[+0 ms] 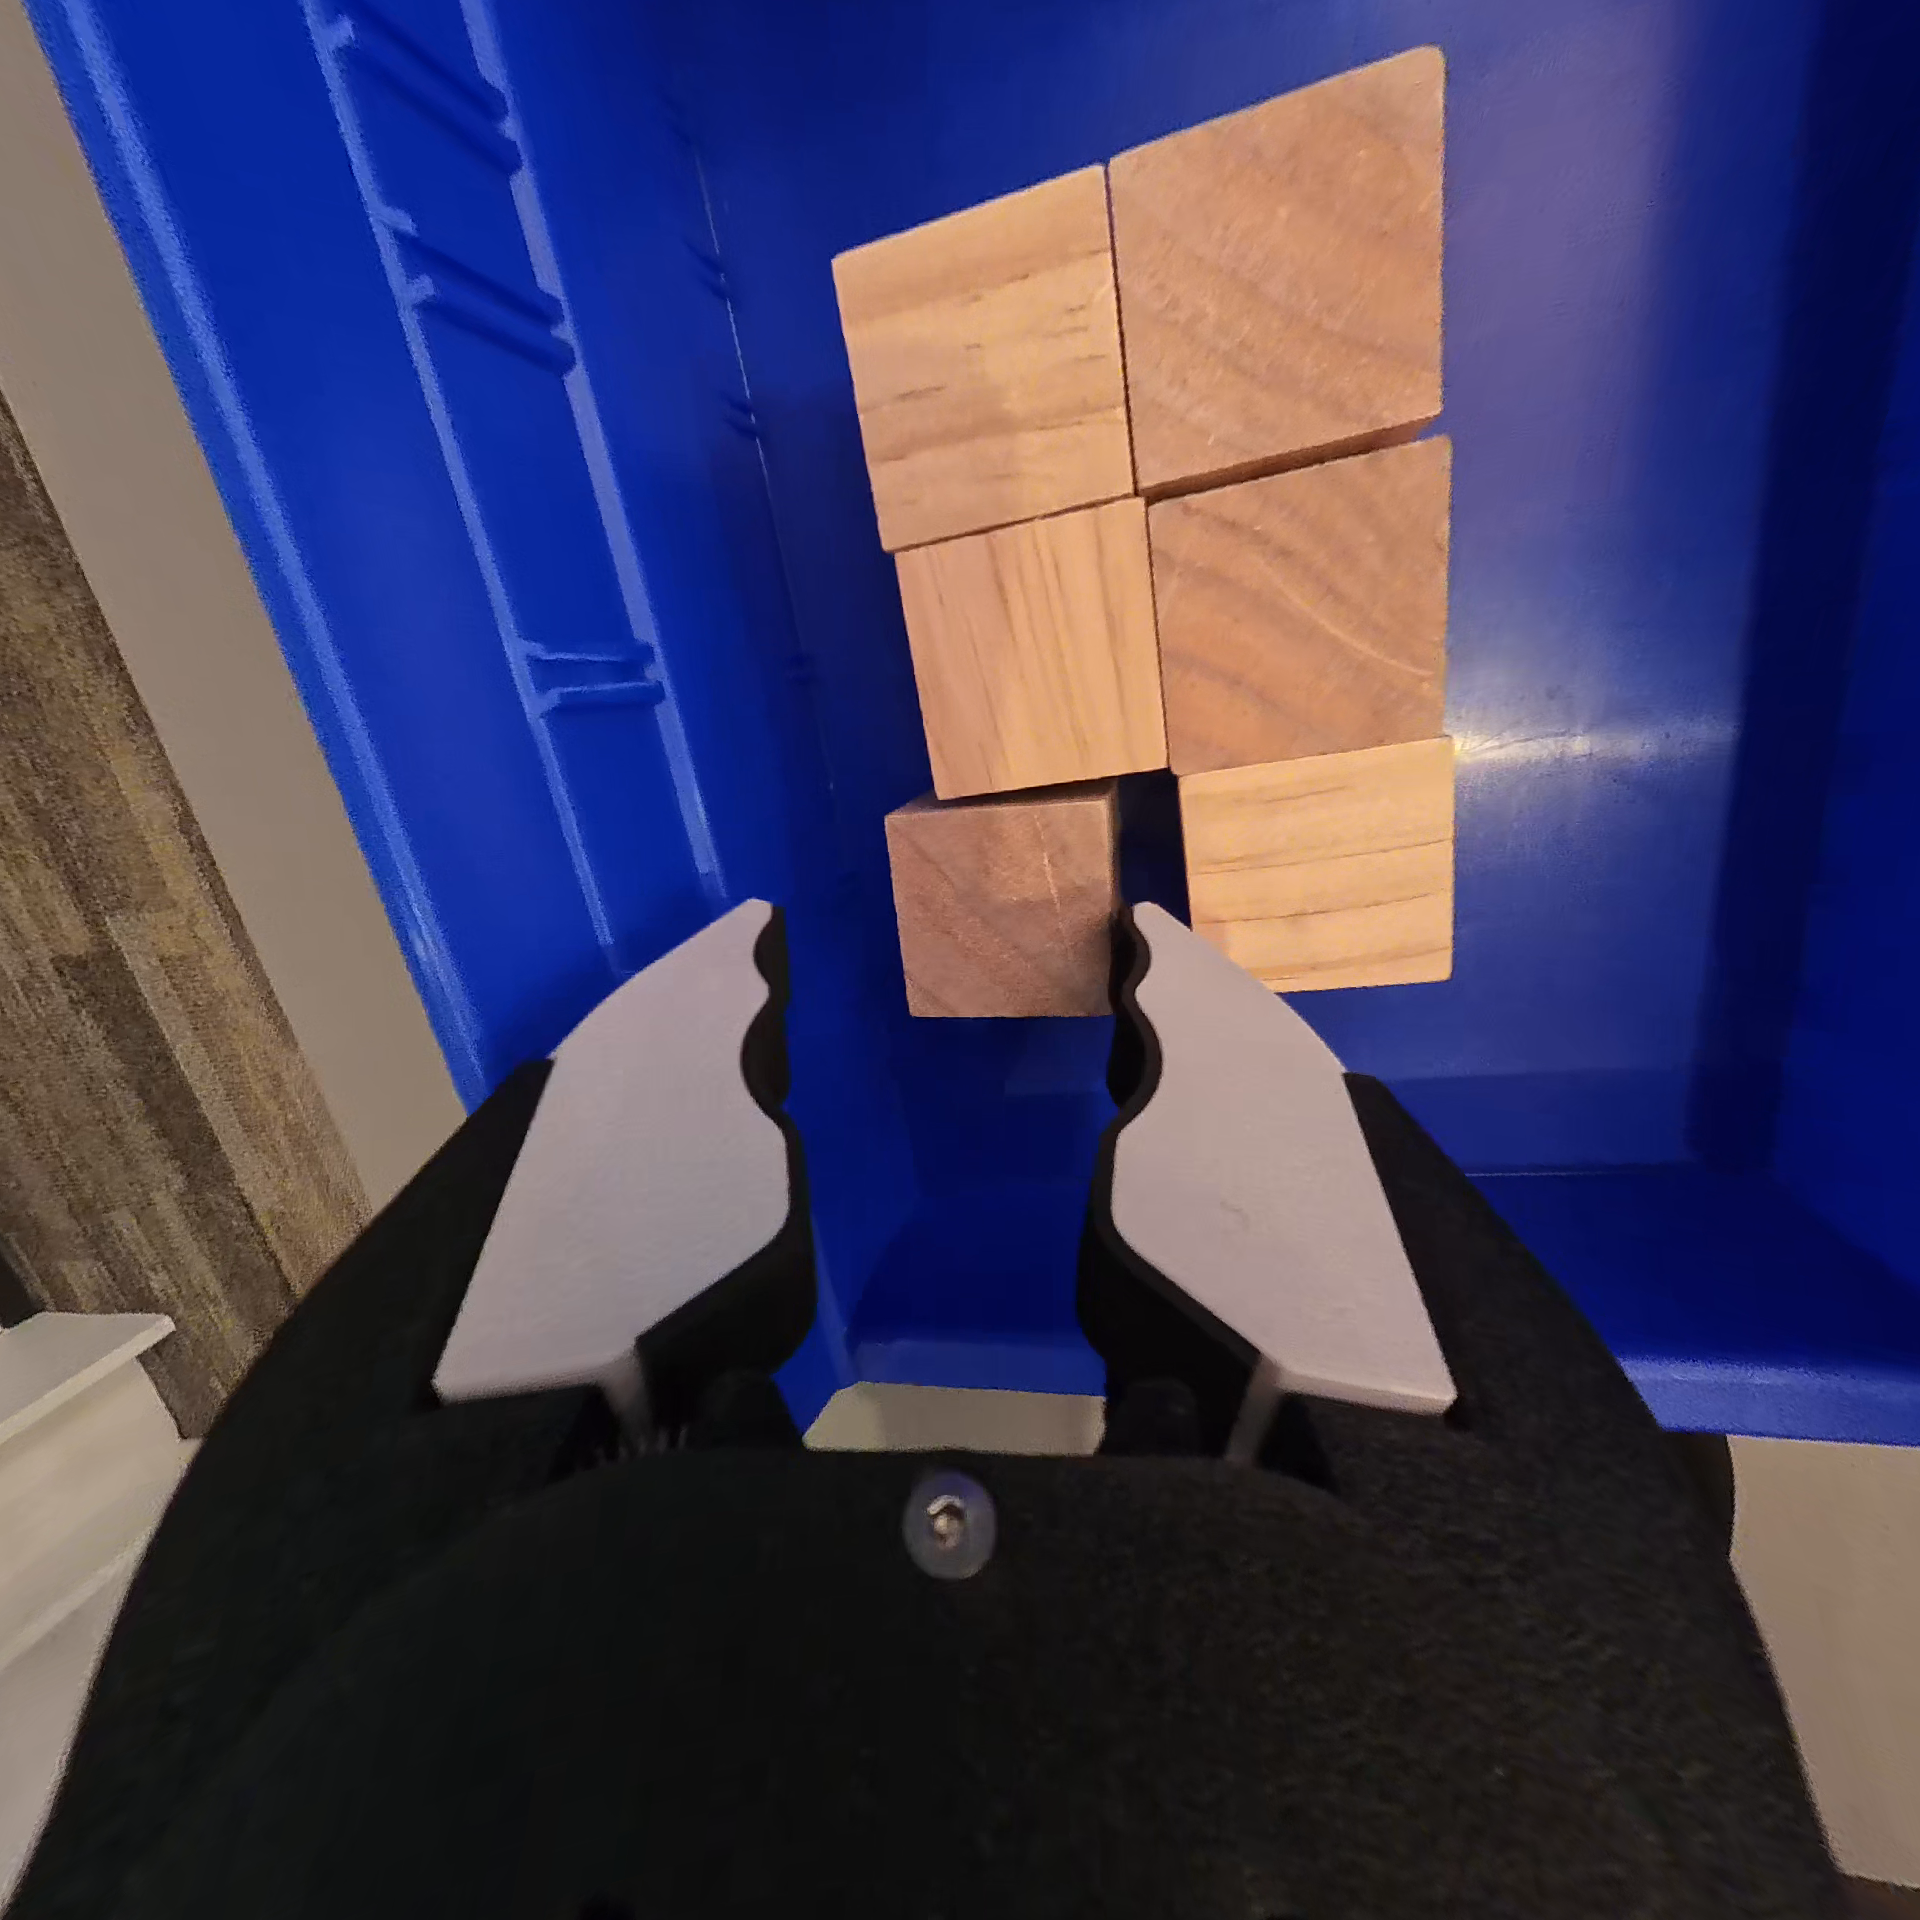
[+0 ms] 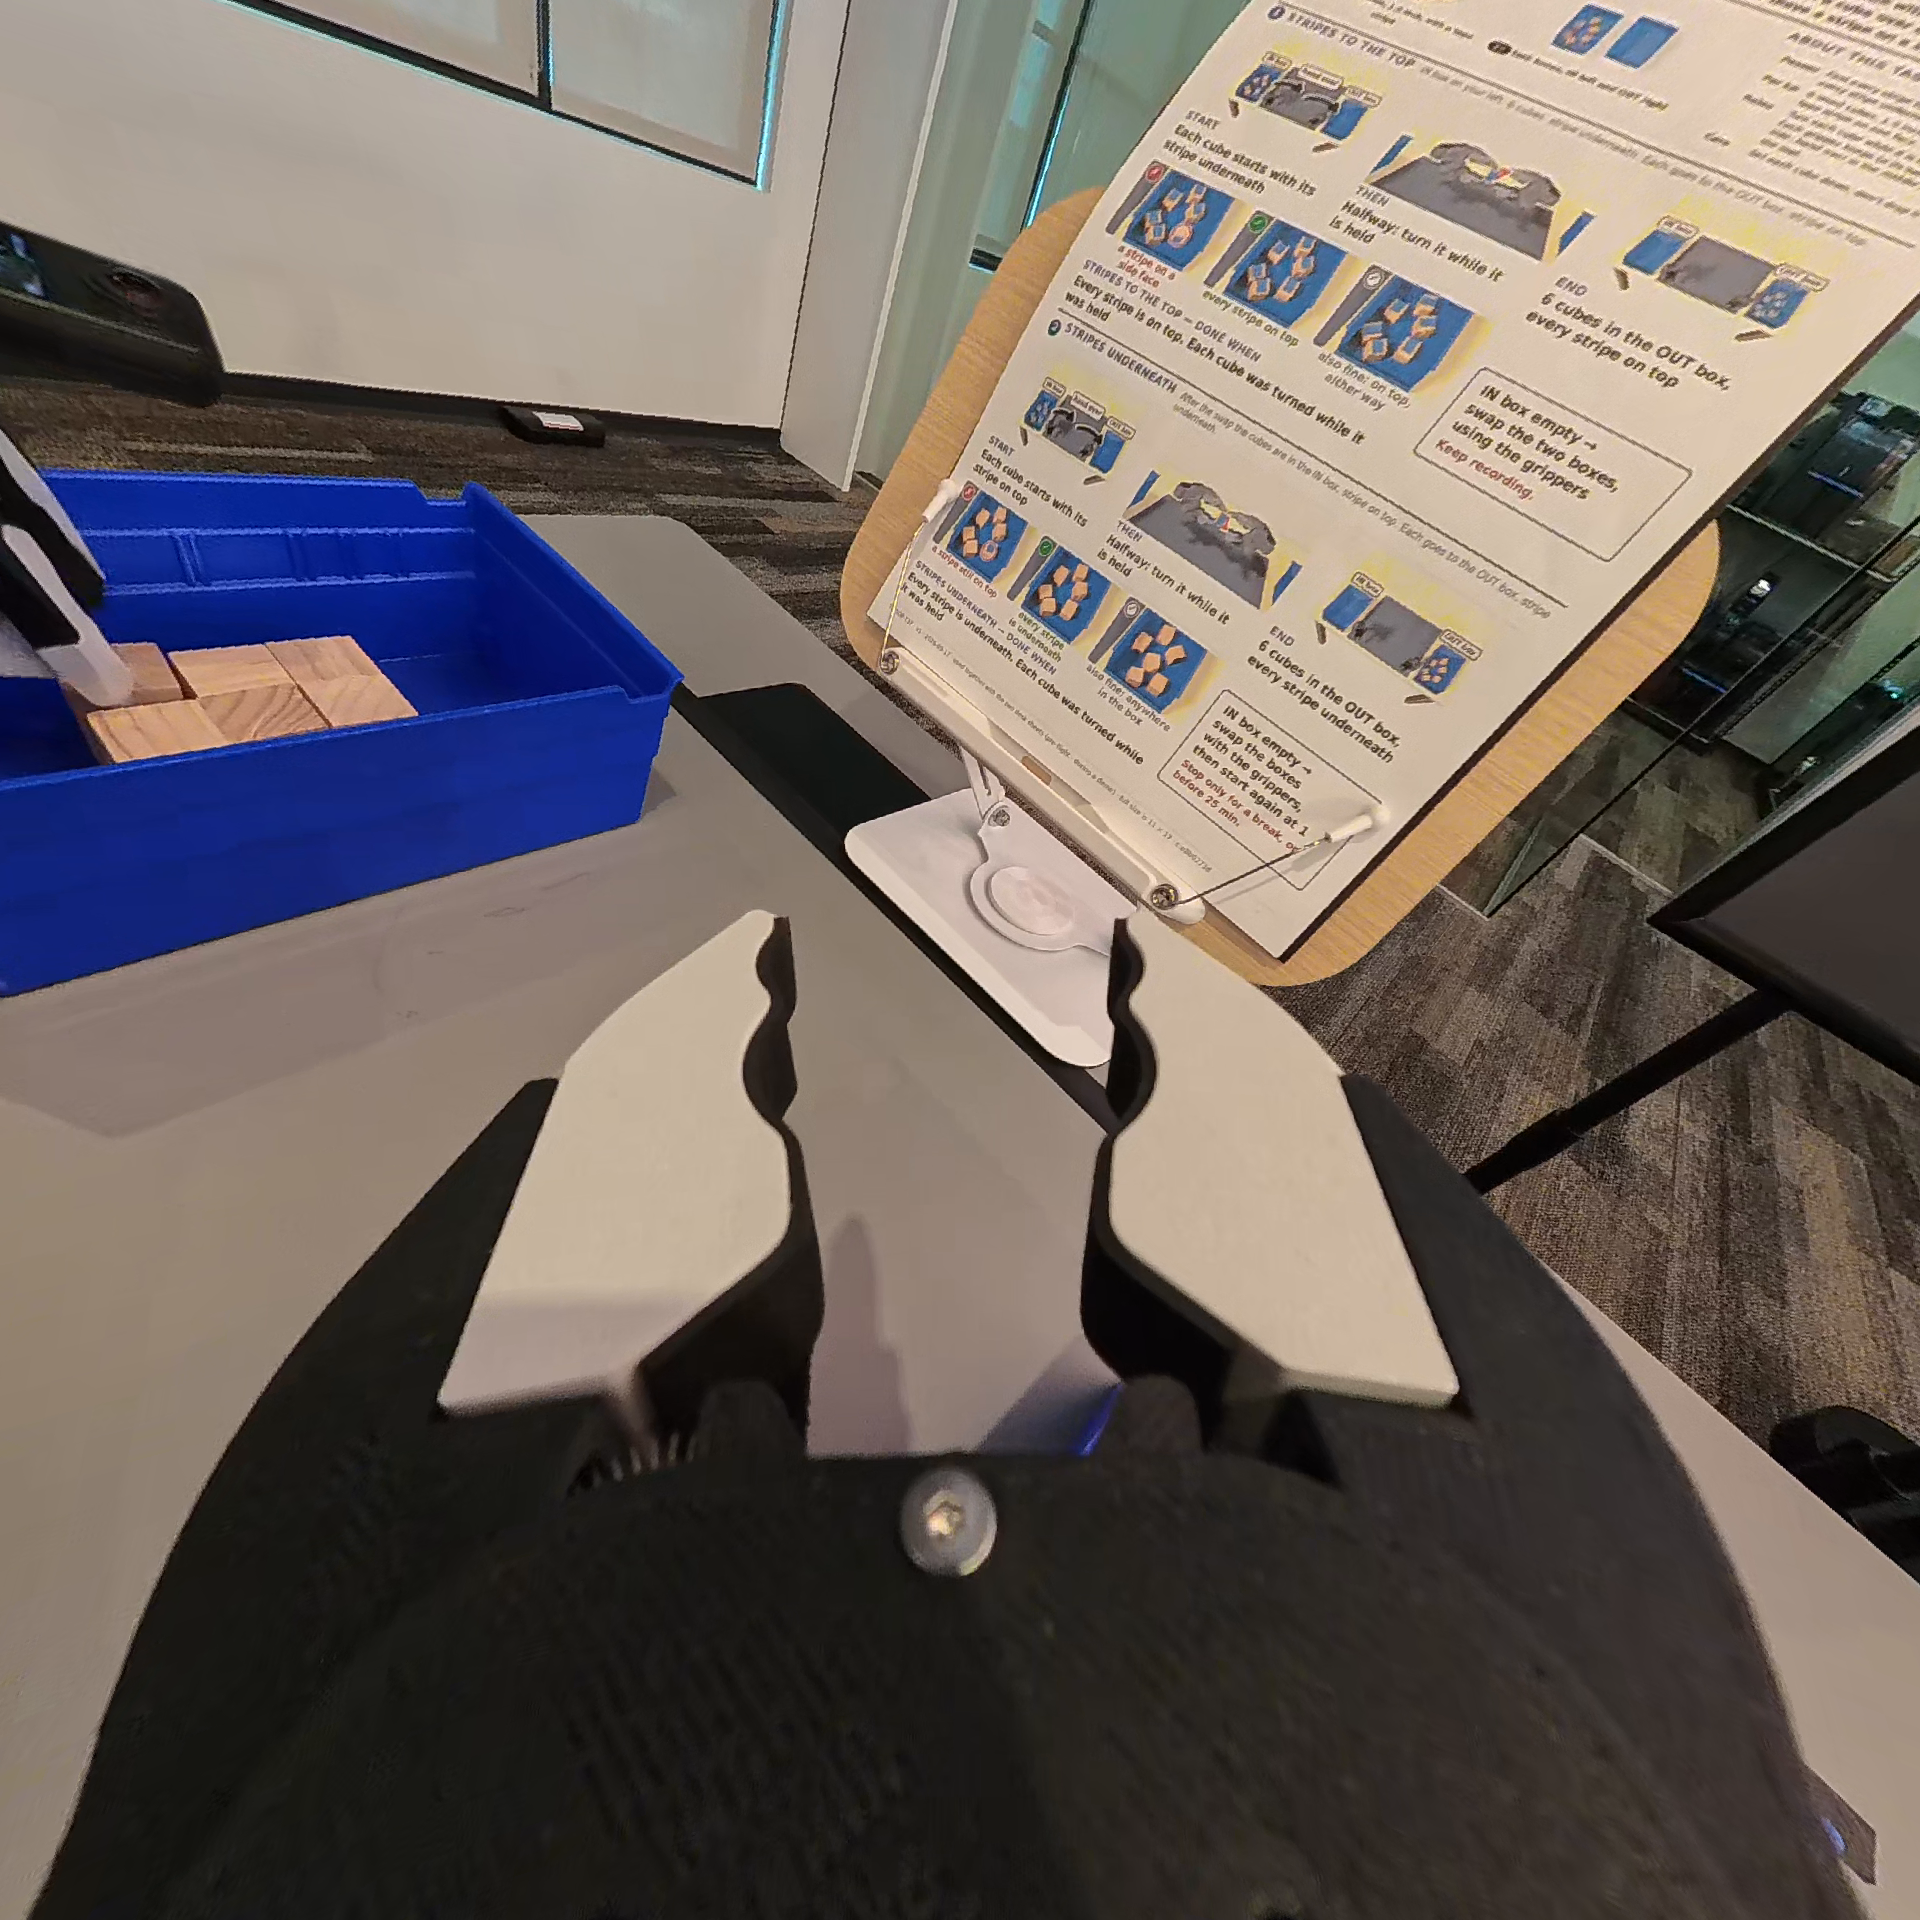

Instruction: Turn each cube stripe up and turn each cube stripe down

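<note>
Several wooden cubes lie packed in two rows in a blue bin [image 1: 582, 644]. No stripe shows on their visible faces. The nearest left cube [image 1: 997, 904] is darker. My left gripper [image 1: 951, 920] is open and hovers just over that dark cube, with its right fingertip at the cube's right edge and its left fingertip apart from it. The nearest right cube [image 1: 1320, 873] is pale. My right gripper [image 2: 951, 935] is open and empty over the grey table [image 2: 312, 1143], away from the bin [image 2: 416, 790]. The cubes [image 2: 260, 691] and the left gripper [image 2: 62, 623] also show there.
An instruction sheet on a wooden board with a white stand [image 2: 1039, 914] stands on the table ahead of my right gripper. Carpet floor lies beyond the table edge. A small blue patch [image 2: 1101, 1429] shows under my right gripper. The bin's right half is bare floor [image 1: 1621, 831].
</note>
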`<state>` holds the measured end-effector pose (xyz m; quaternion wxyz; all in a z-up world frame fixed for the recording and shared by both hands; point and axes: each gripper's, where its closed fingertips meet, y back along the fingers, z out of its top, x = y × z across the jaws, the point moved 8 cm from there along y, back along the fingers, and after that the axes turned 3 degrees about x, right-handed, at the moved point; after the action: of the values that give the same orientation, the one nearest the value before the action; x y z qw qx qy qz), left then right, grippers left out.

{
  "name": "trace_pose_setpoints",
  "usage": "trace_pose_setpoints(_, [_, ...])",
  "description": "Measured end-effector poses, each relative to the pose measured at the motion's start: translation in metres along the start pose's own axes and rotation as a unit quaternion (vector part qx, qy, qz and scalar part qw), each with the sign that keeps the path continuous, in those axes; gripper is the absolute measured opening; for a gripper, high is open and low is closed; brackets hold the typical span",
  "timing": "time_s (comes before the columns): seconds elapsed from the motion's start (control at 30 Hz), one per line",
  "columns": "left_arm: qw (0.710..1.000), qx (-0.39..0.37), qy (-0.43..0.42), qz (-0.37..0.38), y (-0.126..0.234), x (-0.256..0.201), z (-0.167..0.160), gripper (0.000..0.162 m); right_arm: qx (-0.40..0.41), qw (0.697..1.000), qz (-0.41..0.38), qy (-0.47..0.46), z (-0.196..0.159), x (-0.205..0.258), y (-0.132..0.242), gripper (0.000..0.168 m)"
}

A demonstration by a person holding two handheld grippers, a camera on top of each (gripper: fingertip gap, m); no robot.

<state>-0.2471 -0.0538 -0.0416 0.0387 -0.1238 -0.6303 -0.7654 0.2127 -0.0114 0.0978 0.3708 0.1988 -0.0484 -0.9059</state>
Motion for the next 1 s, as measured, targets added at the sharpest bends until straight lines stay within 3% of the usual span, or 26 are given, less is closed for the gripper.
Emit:
trace_pose_setpoints(0.63, [0.999, 0.037, -0.012, -0.032, -0.009, -0.004, 0.000, 0.046, 0.006, 1.000, 0.002, 0.002, -0.003, 0.000, -0.004, 0.059])
trace_pose_setpoints(0.77, [0.998, -0.004, -0.024, -0.057, 0.030, 0.000, 0.001, 0.046, 0.001, 1.000, 0.003, 0.004, -0.004, 0.001, -0.007, 0.059])
trace_pose_setpoints(0.9, [0.993, -0.094, -0.045, -0.061, 0.109, 0.010, 0.014, 0.045, -0.043, 0.999, 0.028, 0.009, -0.002, 0.011, -0.013, 0.059])
trace_pose_setpoints(1.0, [0.972, -0.180, -0.053, -0.141, 0.166, -0.004, 0.028, 0.045, -0.130, 0.988, 0.074, 0.020, 0.006, 0.030, -0.013, 0.059])
